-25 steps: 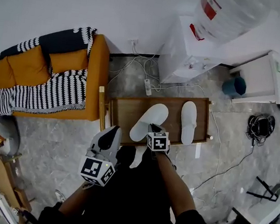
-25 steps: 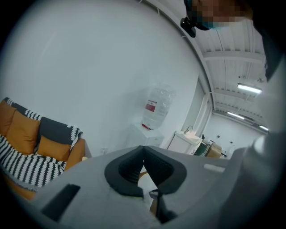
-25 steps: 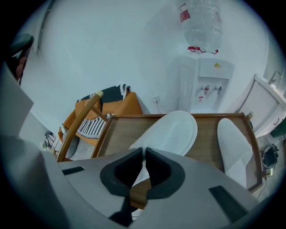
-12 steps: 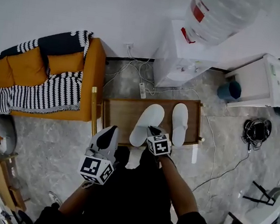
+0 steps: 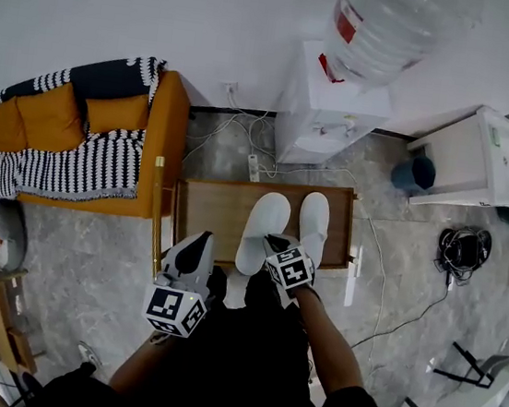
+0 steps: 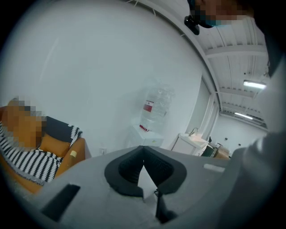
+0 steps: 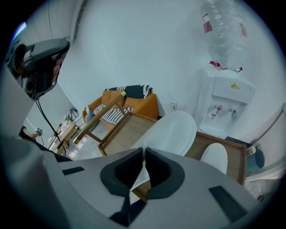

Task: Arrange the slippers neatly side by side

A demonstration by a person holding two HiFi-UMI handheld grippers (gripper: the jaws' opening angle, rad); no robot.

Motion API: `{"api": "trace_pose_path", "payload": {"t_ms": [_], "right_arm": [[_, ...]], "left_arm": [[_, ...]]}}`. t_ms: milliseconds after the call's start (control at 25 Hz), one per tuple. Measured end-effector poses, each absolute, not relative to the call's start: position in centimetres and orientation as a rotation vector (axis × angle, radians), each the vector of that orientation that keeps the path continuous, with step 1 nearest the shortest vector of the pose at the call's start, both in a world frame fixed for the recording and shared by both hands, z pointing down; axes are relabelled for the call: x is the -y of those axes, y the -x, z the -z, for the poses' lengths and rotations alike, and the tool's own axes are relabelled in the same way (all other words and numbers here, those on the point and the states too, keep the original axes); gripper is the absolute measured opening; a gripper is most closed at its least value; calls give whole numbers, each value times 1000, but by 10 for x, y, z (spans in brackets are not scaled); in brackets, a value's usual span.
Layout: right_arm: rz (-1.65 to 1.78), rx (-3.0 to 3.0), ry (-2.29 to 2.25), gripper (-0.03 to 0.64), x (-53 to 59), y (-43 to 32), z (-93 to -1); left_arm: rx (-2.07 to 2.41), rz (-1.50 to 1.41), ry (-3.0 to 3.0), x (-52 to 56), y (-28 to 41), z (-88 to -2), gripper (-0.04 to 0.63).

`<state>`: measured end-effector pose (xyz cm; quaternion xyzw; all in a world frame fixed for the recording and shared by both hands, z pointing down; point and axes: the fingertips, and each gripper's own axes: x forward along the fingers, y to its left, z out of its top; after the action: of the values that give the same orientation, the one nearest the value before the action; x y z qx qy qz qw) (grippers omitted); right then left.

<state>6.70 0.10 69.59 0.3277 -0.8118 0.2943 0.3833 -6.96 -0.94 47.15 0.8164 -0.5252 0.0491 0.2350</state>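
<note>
The right gripper [image 5: 272, 243], its fingers pinching the held slipper [image 5: 262, 229] at the near heel, has swung it from slanted to nearly parallel, just left of the other slipper [image 5: 313, 224] over the wooden table [image 5: 209, 209]. Setting it down likely remains. The left gripper [image 5: 201, 240] hangs with its fingers pressed together, empty.

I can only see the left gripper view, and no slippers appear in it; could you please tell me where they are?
Observer: Both are on the wooden tray on the floor, in front of the water dispenser.
Operator: Thank you. Is either gripper holding one?
Observer: Yes, the right gripper is shut on the near end of the left-hand slipper.
Operator: Do the two lie parallel?
Observer: Not quite. The held one slants, with its far end leaning towards the right-hand slipper. That one lies straight, and there is a gap between them.
</note>
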Motion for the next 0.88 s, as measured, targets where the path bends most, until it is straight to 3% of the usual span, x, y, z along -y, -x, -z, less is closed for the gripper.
{"api": "trace_pose_path", "payload": {"t_ms": [880], "right_arm": [[-551,2101,-460,26,0,-113,-720]], "left_arm": [[1556,-130,-2150,10,11,-484,12]]}}
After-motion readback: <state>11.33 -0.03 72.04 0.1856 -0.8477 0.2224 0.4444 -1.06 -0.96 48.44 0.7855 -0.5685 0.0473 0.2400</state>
